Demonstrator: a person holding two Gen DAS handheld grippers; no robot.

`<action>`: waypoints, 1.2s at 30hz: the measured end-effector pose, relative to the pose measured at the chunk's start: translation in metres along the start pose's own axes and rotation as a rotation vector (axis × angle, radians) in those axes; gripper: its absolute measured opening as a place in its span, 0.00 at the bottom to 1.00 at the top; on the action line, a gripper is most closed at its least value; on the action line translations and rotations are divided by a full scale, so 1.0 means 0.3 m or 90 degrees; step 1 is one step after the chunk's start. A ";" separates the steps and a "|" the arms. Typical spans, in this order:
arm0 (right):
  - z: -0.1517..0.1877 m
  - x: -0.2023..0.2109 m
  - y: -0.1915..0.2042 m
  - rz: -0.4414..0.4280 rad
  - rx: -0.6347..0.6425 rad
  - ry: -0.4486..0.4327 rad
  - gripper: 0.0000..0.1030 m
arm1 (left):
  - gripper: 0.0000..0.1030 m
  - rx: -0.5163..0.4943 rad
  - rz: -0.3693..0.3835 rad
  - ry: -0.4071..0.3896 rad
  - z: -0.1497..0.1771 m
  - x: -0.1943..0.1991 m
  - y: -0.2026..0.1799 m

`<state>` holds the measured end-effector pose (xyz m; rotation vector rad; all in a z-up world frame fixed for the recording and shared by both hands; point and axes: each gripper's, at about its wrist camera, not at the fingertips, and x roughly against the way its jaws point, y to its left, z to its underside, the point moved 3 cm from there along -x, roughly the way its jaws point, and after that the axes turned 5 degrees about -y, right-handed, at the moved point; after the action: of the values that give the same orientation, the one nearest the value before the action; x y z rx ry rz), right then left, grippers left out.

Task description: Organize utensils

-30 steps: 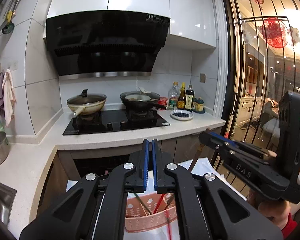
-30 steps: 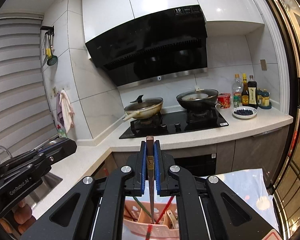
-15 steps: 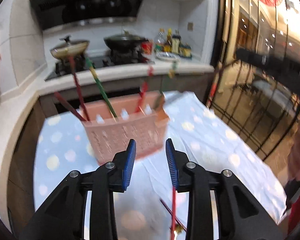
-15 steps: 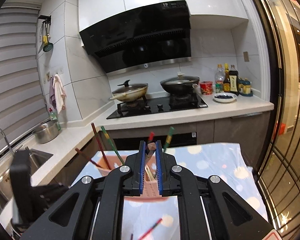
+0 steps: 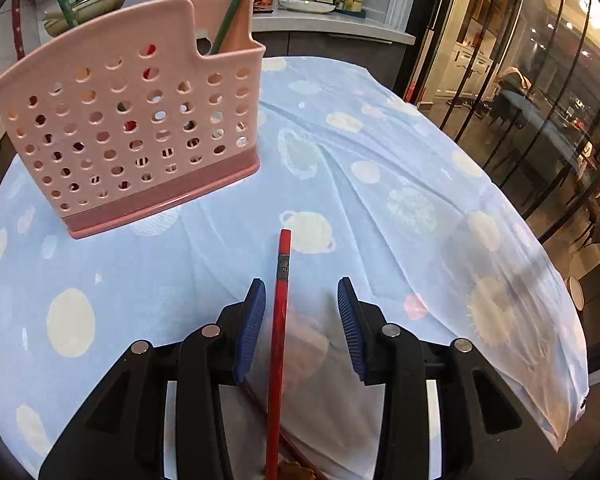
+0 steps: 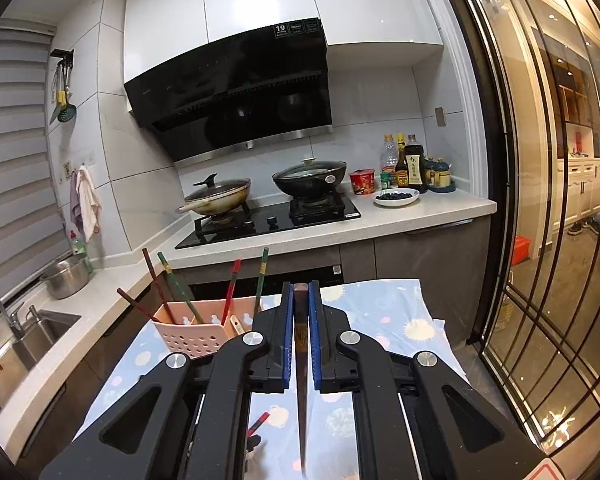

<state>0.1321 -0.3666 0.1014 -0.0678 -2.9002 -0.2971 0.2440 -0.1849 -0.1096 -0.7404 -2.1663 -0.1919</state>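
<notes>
The left hand-held gripper (image 5: 301,312) gapes wide around a red chopstick (image 5: 279,320) near the basket (image 5: 132,128), while the right hand-held gripper (image 6: 300,320) squeezes a brown chopstick (image 6: 300,344).

A pink holder (image 5: 132,128) dotted with round holes, a red chopstick (image 5: 278,344), a dark brown chopstick (image 6: 301,344), and a pale blue cloth (image 5: 380,184) with cream spots.

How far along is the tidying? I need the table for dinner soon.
Partly done. Several chopsticks already stand in the pink basket. In hand: the right gripper is shut on a dark chopstick, not yet in the basket. Left: a red chopstick lies on the tablecloth between the open left gripper's fingers, with another dark stick partly hidden beneath it.
</notes>
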 end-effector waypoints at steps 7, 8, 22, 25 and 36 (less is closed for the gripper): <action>0.032 0.005 -0.035 -0.016 -0.028 0.012 0.07 | 0.09 0.020 0.015 0.027 -0.008 -0.066 0.014; 0.037 0.004 -0.034 -0.018 -0.029 0.014 0.07 | 0.09 0.021 0.014 0.025 -0.011 -0.068 0.017; 0.058 -0.015 -0.010 -0.039 -0.037 0.034 0.07 | 0.07 0.026 0.004 -0.092 -0.113 0.221 0.000; 0.061 -0.033 0.006 -0.053 -0.042 0.041 0.07 | 0.07 0.030 0.003 -0.143 -0.146 0.347 0.005; 0.021 -0.103 0.113 -0.106 -0.035 0.047 0.07 | 0.07 0.020 -0.010 -0.273 -0.289 0.640 0.029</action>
<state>0.1632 -0.3329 0.0950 0.1719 -2.8287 -0.3998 0.2117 -0.1249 0.0899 -0.8016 -2.5734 -0.0049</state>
